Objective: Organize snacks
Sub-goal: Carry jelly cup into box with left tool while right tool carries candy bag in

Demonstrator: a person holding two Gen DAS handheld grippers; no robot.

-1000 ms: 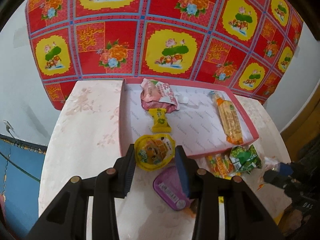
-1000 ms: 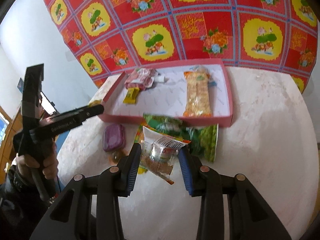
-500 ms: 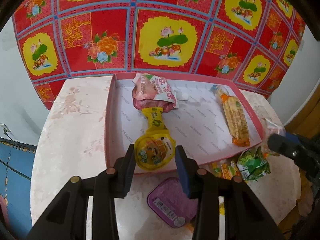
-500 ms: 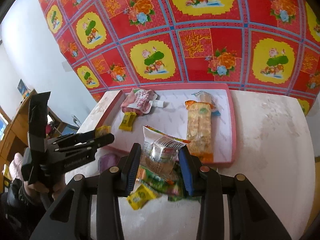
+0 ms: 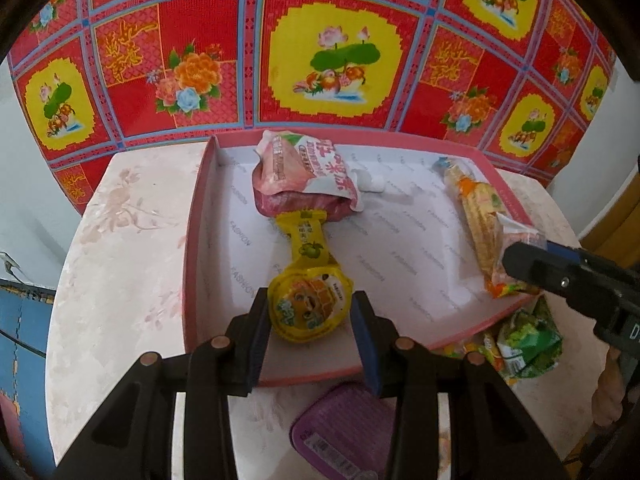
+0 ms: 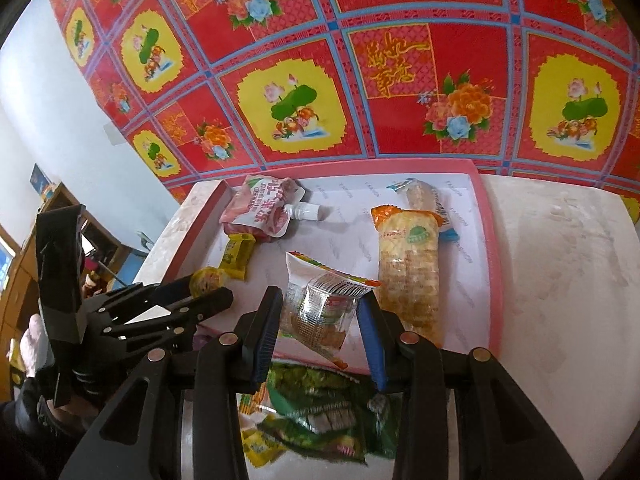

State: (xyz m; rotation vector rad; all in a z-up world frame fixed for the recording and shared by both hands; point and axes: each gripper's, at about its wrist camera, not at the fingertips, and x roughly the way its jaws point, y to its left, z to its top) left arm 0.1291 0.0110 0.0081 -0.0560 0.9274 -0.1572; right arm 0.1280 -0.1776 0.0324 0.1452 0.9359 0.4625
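Your left gripper point(image 5: 308, 312) is clamped on a yellow jelly cup point(image 5: 306, 306), held over the near edge of the pink tray point(image 5: 192, 248). Behind it in the tray lie a yellow candy point(image 5: 306, 240) and a pink pouch point(image 5: 304, 172). Your right gripper point(image 6: 320, 320) grips a clear packet point(image 6: 320, 308) over the tray, just beside the cracker pack point(image 6: 408, 272).

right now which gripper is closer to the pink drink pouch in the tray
Left. The left gripper hovers over the tray's near-left part, in line with the pink pouch; the right gripper is farther right, beside the cracker pack.
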